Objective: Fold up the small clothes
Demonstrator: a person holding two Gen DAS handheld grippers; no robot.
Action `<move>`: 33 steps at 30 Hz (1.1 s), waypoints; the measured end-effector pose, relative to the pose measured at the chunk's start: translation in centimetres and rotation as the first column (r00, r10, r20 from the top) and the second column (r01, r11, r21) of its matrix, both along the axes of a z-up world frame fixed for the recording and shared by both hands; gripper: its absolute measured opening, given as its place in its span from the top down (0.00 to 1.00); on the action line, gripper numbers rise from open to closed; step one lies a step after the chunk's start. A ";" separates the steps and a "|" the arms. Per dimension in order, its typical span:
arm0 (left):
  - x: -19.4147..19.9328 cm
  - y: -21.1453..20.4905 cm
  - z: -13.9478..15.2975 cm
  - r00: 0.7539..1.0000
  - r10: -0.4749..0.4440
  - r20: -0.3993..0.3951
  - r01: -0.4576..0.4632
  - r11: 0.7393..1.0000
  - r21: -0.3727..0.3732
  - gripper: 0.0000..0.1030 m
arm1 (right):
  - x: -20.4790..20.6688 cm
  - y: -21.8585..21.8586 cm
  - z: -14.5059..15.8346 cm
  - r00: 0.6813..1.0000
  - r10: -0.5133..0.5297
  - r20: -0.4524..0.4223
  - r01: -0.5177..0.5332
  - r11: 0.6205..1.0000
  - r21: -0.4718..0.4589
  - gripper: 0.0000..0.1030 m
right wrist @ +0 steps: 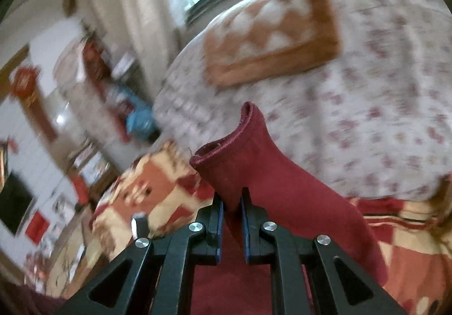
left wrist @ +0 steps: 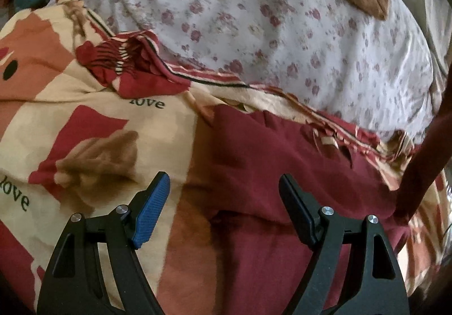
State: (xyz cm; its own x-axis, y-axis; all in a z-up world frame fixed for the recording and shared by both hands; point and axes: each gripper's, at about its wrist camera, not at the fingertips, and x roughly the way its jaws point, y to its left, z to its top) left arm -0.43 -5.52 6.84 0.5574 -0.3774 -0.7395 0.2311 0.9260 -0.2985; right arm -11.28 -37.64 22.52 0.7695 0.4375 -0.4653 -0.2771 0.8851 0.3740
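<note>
A dark red garment point(left wrist: 271, 162) lies spread on a patterned red and cream blanket point(left wrist: 93, 123) on the bed. My left gripper point(left wrist: 223, 182) is open and empty, hovering just above the garment's near part. My right gripper point(right wrist: 232, 202) is shut on a sleeve of the dark red garment point(right wrist: 245, 154) and holds it lifted, cuff end up. In the left wrist view that lifted sleeve point(left wrist: 421, 162) rises at the right edge.
A white floral quilt point(left wrist: 254, 18) covers the far part of the bed, with a brown and white folded blanket point(right wrist: 271, 32) on it. A blue bag point(right wrist: 138, 120) and furniture stand beside the bed; a window is beyond.
</note>
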 end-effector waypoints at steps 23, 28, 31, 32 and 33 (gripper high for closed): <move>1.1 -0.9 0.0 1.000 -0.030 0.007 0.031 0.997 -0.071 0.22 | 2.6 0.2 -14.9 0.927 -0.236 -0.290 0.184 0.963 -0.196 0.48; 1.5 -3.3 -1.5 0.998 -0.064 -0.025 0.063 0.998 -0.016 0.22 | -2.1 -11.9 -14.7 0.792 -0.516 -0.326 0.501 0.855 -0.135 0.22; 1.9 -4.3 -3.2 0.996 -0.063 -0.060 0.065 0.997 0.034 0.22 | -1.2 -14.0 -18.2 0.775 -0.487 -0.403 0.506 0.860 -0.065 0.22; 1.9 -4.5 -3.6 0.996 -0.063 -0.070 0.065 0.997 0.040 0.22 | -0.3 -13.8 -19.5 0.777 -0.467 -0.422 0.485 0.871 -0.072 0.25; 1.9 -4.6 -3.9 0.995 -0.063 -0.080 0.067 0.997 0.047 0.22 | 0.6 -13.6 -20.6 0.772 -0.453 -0.446 0.471 0.879 -0.076 0.38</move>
